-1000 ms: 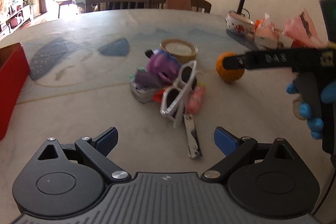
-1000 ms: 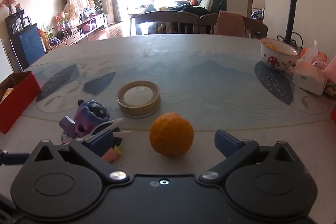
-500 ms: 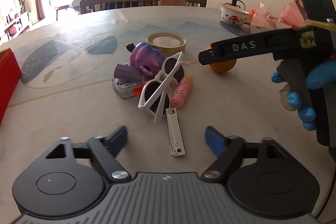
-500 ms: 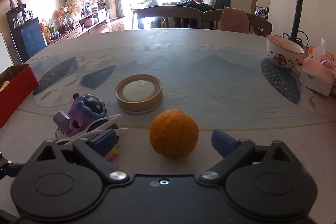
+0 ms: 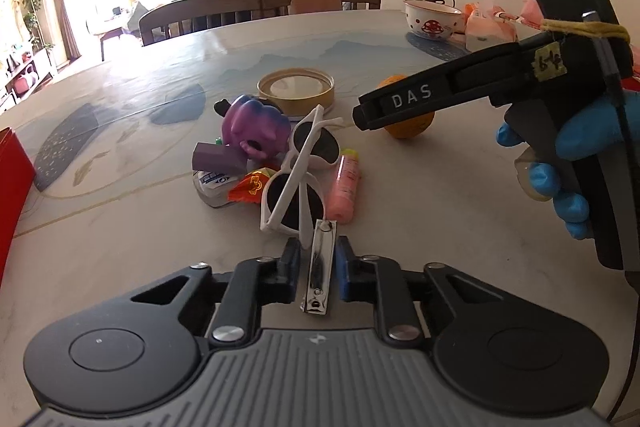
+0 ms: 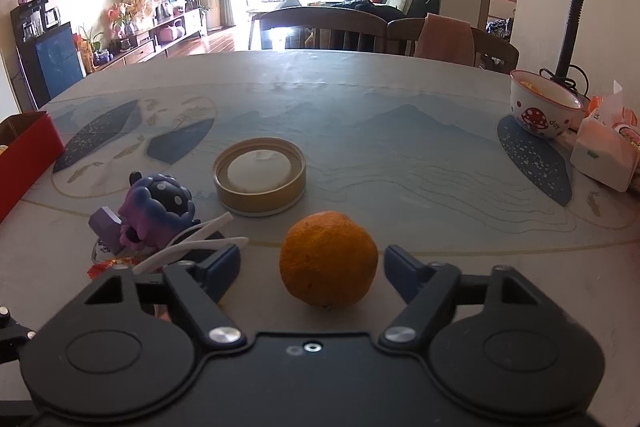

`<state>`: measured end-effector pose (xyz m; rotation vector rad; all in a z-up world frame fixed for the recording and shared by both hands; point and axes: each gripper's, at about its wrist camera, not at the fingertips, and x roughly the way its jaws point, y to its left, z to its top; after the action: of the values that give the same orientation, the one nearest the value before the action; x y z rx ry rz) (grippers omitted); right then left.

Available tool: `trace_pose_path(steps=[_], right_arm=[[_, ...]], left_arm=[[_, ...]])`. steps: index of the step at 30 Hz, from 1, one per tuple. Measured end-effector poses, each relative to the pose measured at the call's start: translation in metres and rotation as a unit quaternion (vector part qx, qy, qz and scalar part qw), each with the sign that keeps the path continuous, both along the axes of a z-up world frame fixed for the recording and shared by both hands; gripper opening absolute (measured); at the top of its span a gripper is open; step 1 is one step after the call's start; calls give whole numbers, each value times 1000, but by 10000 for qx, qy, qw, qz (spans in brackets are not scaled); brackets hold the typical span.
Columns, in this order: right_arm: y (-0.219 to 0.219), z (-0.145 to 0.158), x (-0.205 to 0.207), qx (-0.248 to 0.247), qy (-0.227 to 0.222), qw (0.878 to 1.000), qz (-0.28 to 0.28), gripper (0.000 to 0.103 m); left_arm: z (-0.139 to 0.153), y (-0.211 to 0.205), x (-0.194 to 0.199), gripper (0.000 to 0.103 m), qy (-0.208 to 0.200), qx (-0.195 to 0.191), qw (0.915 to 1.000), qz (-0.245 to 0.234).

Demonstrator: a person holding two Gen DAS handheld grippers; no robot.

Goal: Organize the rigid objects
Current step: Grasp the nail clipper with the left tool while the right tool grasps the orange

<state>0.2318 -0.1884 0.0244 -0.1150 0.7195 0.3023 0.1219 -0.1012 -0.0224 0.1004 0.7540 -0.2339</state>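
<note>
L tool [image 5: 317,264] clamped on nail clipper [image 5: 319,263], orange [image 6: 328,259] btwn R tool [image 6: 313,269] pads

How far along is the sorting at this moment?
Nothing looks sorted yet. In hand: the left gripper has just closed on the nail clipper, and the right gripper has been closing around the orange, not yet touching. Left: sunglasses, purple toy, pink tube, round lid.

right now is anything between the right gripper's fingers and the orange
Nothing visible. The round orange fruit sits on the bare marble-look table between the fingers of the right gripper, which have just been closing but show gaps on both sides. The white-framed sunglasses lie beside the left finger, outside the gap.
</note>
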Motion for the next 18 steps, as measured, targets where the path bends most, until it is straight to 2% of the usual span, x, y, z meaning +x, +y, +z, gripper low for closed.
trace_pose_path(steps=[2, 4, 6, 9, 18], right_arm=[[-1, 0, 1, 7, 12, 10000, -6, 69], [-2, -1, 1, -26, -10, 10000, -56, 58], [-5, -1, 1, -10, -33, 9999, -103, 53], [-11, -1, -1, 110, -15, 9999, -103, 53], [-16, 7, -16, 213, -51, 9997, -62, 52]], left_arm=[[0, 1, -1, 15, -10, 5, 10000, -7], [0, 2, -1, 15, 1, -14, 10000, -12], [0, 5, -3, 14, -1, -31, 10000, -20], [1, 10, -5, 11, 20, -77, 10000, -25], [1, 30, -10, 11, 72, -285, 9995, 148]])
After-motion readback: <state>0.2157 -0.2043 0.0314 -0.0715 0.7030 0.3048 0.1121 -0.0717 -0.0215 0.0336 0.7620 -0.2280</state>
